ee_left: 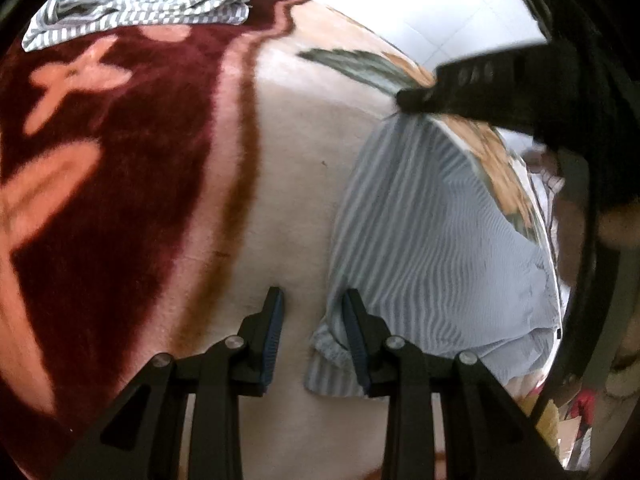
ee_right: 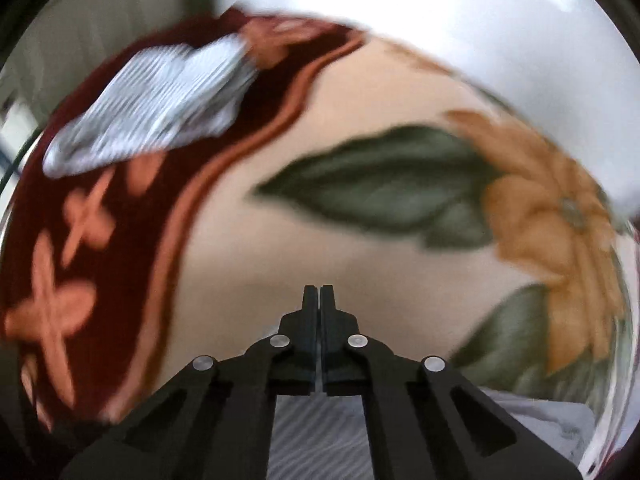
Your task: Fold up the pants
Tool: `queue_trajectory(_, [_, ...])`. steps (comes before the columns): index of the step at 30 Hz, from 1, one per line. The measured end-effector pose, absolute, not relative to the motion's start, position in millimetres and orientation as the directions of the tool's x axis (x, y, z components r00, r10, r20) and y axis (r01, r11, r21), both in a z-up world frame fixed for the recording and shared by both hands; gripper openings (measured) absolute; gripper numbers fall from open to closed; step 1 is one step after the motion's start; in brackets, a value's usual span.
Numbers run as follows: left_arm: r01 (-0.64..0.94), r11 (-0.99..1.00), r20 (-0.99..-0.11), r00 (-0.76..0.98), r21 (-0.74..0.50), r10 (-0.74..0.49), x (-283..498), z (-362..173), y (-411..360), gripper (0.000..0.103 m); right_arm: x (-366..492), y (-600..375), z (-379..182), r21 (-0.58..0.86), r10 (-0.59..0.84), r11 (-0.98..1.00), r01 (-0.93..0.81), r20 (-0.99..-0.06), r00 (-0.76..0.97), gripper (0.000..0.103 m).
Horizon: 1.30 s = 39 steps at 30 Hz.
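No readable writing. Left gripper [ee_left: 314, 300] fingers apart astride striped pants [ee_left: 432, 240] corner; right gripper [ee_right: 319, 292] fingers pinched on hem.

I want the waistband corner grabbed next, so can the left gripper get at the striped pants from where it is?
Probably yes. The left gripper is open right at the edge of the striped pants, with only bare blanket around it and nothing between.

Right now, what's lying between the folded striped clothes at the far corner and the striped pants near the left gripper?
Only bare blanket, maroon then cream, between the folded striped clothes and the striped pants; the left wrist view shows it.
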<state>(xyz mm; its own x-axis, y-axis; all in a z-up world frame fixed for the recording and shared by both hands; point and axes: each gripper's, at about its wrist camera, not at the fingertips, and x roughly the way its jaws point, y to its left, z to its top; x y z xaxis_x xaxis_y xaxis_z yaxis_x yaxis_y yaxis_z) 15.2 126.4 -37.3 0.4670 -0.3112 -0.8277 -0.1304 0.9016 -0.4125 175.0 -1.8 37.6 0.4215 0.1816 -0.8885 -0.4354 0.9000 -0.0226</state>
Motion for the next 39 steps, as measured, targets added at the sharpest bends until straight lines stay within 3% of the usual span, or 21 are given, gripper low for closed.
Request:
queue_trajectory(4, [-0.135, 0.899, -0.830, 0.461, -0.416, -0.315, 14.6, -37.2, 125.3, 0.033, 184.0, -17.4, 47.1, -0.002, 0.198, 0.918, -0.397, -0.865, 0.461, 0.001])
queue_trajectory(9, [-0.166, 0.866, -0.813, 0.463, -0.472, -0.354, 16.9, -36.6, 134.4, 0.033, 157.0, -35.7, 57.4, 0.191, 0.361, 0.890, -0.414, -0.851, 0.382, 0.002])
queue_trajectory(15, [-0.184, 0.828, -0.770, 0.513, -0.530, -0.379, 30.2, -19.0, 149.2, 0.031, 104.8, -73.0, 44.7, 0.269, 0.411, 0.880, -0.391, -0.844, 0.344, 0.009])
queue_trajectory(23, [-0.081, 0.848, -0.759, 0.496, -0.524, -0.421, 76.5, 8.7, 132.5, 0.033, 34.5, -128.3, 9.6, 0.228, 0.359, 0.905, -0.359, -0.861, 0.359, 0.014])
queue_trajectory(30, [-0.035, 0.910, -0.835, 0.413, -0.414, -0.364, 114.4, -8.8, 115.8, 0.037, 16.2, -155.0, -28.9, 0.368, 0.448, 0.888, -0.275, -0.828, 0.337, 0.021])
queue_trajectory(36, [-0.012, 0.869, -0.784, 0.438, -0.495, -0.441, 128.4, -13.3, 120.9, 0.037, 11.2, -159.7, -37.5, 0.405, 0.490, 0.867, -0.290, -0.798, 0.352, 0.021])
queue_trajectory(38, [-0.015, 0.860, -0.769, 0.457, -0.510, -0.448, 131.0, -13.4, 123.4, 0.016, 12.2, -163.9, -40.3, 0.431, 0.509, 0.858, -0.279, -0.787, 0.348, 0.021])
queue_trajectory(39, [-0.010, 0.851, -0.758, 0.460, -0.524, -0.462, 131.8, -12.9, 124.1, 0.012, 12.8, -165.4, -41.3, 0.442, 0.517, 0.854, -0.275, -0.783, 0.347, 0.021])
